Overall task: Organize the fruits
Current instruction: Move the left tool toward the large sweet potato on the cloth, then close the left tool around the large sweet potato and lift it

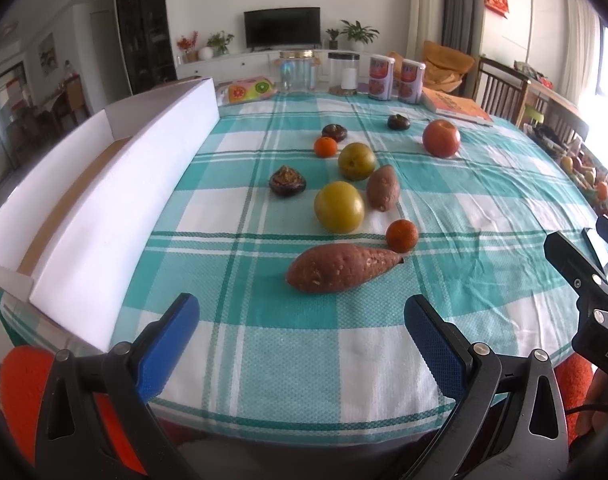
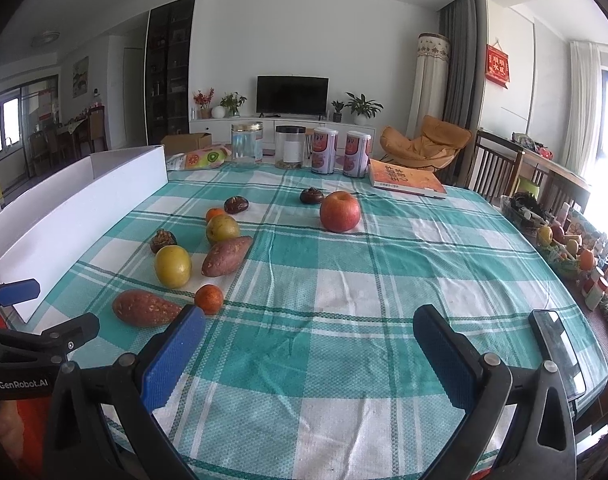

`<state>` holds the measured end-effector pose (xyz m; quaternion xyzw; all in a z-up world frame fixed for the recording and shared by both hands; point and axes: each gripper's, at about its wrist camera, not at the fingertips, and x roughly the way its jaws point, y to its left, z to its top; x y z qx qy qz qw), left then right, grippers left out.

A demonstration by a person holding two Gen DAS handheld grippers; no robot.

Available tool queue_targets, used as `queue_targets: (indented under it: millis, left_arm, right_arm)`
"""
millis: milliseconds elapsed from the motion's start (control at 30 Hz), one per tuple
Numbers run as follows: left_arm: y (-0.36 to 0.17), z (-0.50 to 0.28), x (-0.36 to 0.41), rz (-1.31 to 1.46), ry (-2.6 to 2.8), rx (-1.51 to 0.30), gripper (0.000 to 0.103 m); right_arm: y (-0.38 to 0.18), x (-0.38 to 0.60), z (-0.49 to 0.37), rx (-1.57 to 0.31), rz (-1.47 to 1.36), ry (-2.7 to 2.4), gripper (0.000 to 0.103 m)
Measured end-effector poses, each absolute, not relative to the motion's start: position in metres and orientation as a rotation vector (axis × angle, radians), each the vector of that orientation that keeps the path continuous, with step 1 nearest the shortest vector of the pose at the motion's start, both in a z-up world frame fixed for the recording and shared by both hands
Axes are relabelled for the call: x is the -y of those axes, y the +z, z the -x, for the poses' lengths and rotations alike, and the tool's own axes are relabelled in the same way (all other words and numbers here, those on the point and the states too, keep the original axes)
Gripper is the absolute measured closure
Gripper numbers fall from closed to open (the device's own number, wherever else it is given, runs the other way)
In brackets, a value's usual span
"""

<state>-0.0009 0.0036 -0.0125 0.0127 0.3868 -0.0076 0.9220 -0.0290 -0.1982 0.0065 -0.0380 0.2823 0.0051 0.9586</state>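
A: Largest item? 
B: Teal-and-white checked tablecloth (image 1: pixel 263 344), bearing a long white cardboard box (image 1: pixel 115 208) at its left edge.

A: Fruits? 
B: Red round apple (image 2: pixel 340 212), far side; yellow-green pears (image 2: pixel 173 266), small oranges (image 2: pixel 209 299) mid-table beside reddish sweet potatoes (image 1: pixel 340 268).

A: Grippers? 
B: Left gripper (image 1: pixel 301 326) and right gripper (image 2: pixel 310 342), both jaws wide, empty.

My left camera looks low across the teal-checked cloth surface (image 1: pixel 263 344) from its near edge. My right camera sits beside it, higher, sharing the scattered produce and white cardboard box (image 2: pixel 75 216).
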Motion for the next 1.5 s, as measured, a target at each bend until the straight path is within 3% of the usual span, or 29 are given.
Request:
queue_targets:
  millis: [300,600,767,1200,1500]
  left_arm:
    - [-0.03,-0.004,-0.011,0.024,-0.061,-0.876,0.001]
    - [-0.078,-0.02,-0.017,0.107,-0.107,-1.076,0.001]
    - [-0.081,-0.021,-0.004,-0.025,-0.088,-1.069,0.001]
    - [-0.077,-0.038,-0.012,-0.098,-0.205,-1.034,0.001]
    - [-0.048,-0.071,0.012,-0.388,-0.492,-0.904,0.001]
  right_arm:
    - [-0.004,0.196,0.023,-0.613,0.082,0.017,0.0]
    - [-0.066,0.207,-0.008,-0.851,0.07,0.022,0.0]
    - [-0.09,0.211,-0.016,-0.903,0.073,0.021,0.0]
    - [-0.092,0.219,-0.015,-0.888,0.023,0.043,0.0]
    - [-0.092,0.219,-0.014,-0.894,0.021,0.037,0.0]
